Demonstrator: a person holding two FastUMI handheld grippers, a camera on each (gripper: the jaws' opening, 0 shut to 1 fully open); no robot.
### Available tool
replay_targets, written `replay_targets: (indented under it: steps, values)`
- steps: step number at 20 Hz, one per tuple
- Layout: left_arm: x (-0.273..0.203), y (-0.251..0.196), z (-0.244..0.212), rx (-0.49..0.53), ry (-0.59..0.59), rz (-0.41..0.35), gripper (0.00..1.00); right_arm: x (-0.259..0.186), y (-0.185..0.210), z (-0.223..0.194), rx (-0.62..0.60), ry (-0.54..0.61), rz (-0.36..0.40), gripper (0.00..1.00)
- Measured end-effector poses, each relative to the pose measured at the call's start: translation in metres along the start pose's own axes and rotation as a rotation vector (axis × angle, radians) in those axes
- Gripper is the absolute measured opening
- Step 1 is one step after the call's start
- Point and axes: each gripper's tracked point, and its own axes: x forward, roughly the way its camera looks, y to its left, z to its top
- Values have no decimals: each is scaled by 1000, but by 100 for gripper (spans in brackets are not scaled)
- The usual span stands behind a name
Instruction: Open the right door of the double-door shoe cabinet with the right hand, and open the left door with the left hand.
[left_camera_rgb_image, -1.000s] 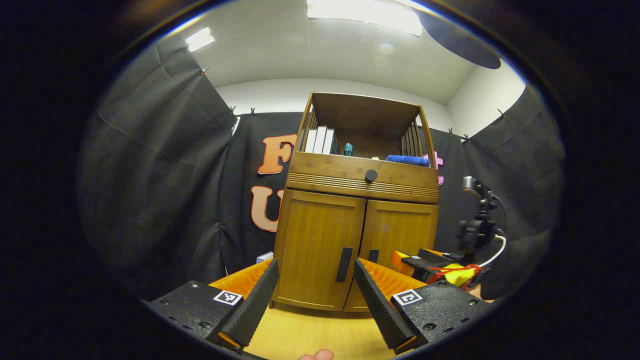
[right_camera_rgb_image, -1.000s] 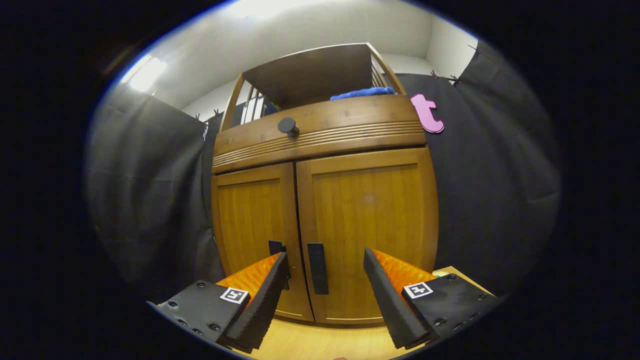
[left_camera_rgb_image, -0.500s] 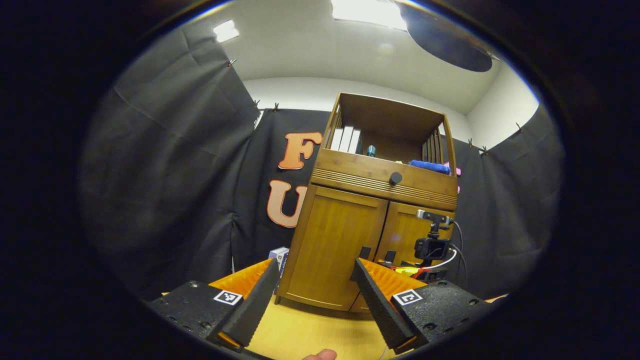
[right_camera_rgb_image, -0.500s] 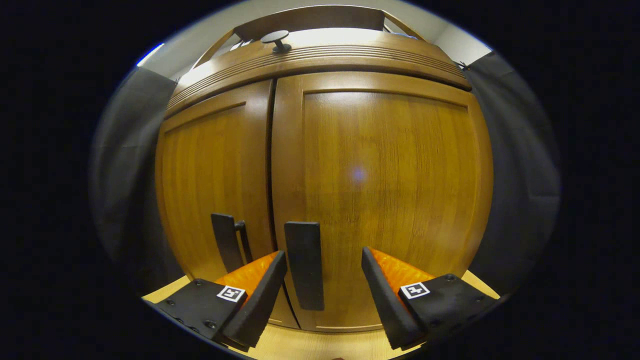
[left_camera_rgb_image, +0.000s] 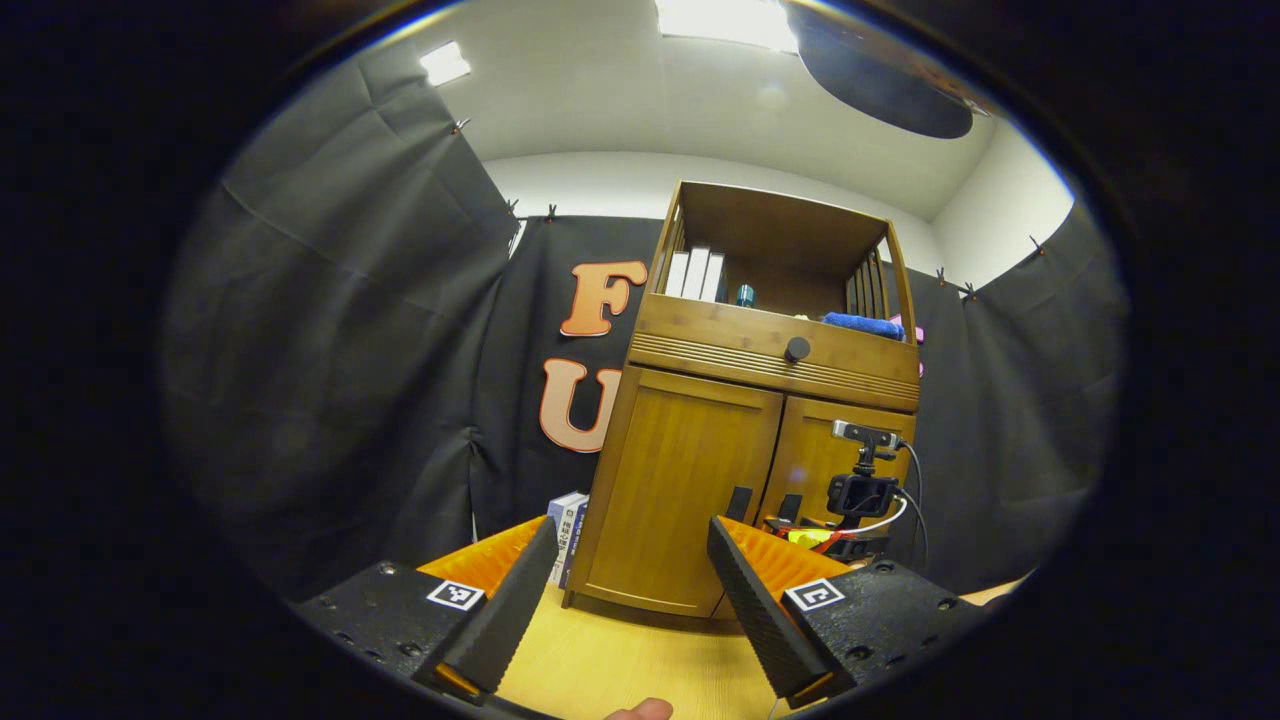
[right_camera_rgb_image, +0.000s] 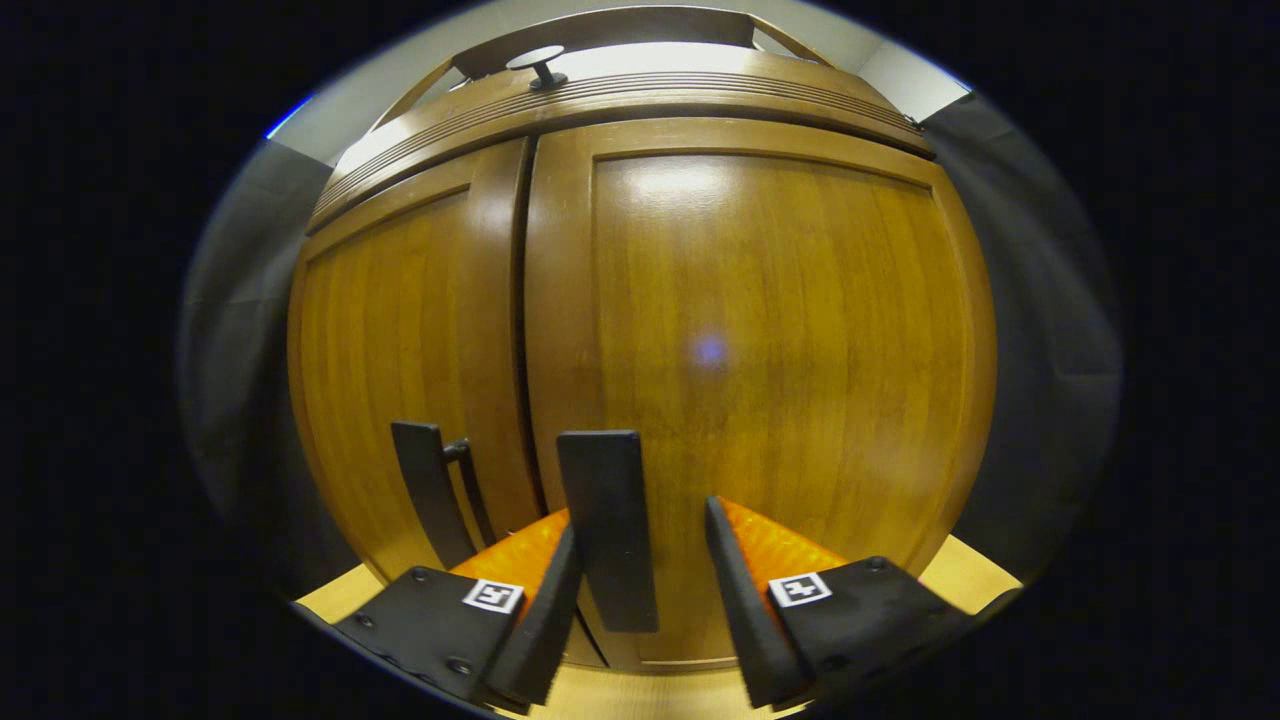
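Observation:
The wooden shoe cabinet (left_camera_rgb_image: 700, 480) stands in the middle of the left gripper view with both doors closed. My left gripper (left_camera_rgb_image: 630, 530) is open and empty, well back from the left door (left_camera_rgb_image: 680, 490) and its dark handle (left_camera_rgb_image: 738, 502). In the right gripper view the right door (right_camera_rgb_image: 760, 330) is very close. Its flat black handle (right_camera_rgb_image: 606, 525) stands between the fingers of my right gripper (right_camera_rgb_image: 640, 515), which is open. The left finger (right_camera_rgb_image: 545, 610) lies against the handle's edge; the right finger (right_camera_rgb_image: 735, 590) is a small gap away. The left door's handle (right_camera_rgb_image: 425, 490) is off to the side.
Above the doors runs a drawer with a round knob (left_camera_rgb_image: 797, 349). An open shelf holds books (left_camera_rgb_image: 695, 275) and a blue cloth (left_camera_rgb_image: 862, 324). A small box (left_camera_rgb_image: 568, 520) leans at the cabinet's left foot. The right gripper's camera mount (left_camera_rgb_image: 860, 492) stands before the right door. Light wooden floor (left_camera_rgb_image: 620, 660) lies below.
My right gripper has moved in close to the right door, the handle now sits between its fingers, and the fingers have narrowed a little. The left gripper drew back slightly and swung left.

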Motion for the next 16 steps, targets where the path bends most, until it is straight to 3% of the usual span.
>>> replay_targets:
  steps: [1, 3, 4, 5, 11, 12, 13, 14, 16]
  values:
    - [1, 1, -1, -1, 1, 4, 91, 2, 4, -3, -8, 3, 10, 55]
    - [1, 7, 0, -3, -6, 21, 91, 3, 6, -4, -20, -10, 18, 41]
    - [0, 8, 1, -2, -8, 24, 94, -2, 5, -5, -21, 8, 38, 45]
    - [0, 5, 0, -3, -7, 19, 91, 1, 5, -5, -5, 13, 53, 31]
    - [-2, -15, -6, -17, 17, -50, 91, -7, 6, -9, -6, 62, 78, 29]
    - [2, -16, -10, -17, 32, -56, 98, -11, 7, -8, -1, 65, 83, 24]
    - [3, -20, -12, -16, 51, -69, 90, -18, 7, -7, 2, 68, 90, 29]
    - [3, -26, -12, -11, 64, -91, 94, -26, 4, -9, 3, 75, 103, 29]
    - [6, -36, -8, 14, 74, -119, 91, -41, 3, -11, 26, 93, 133, 29]
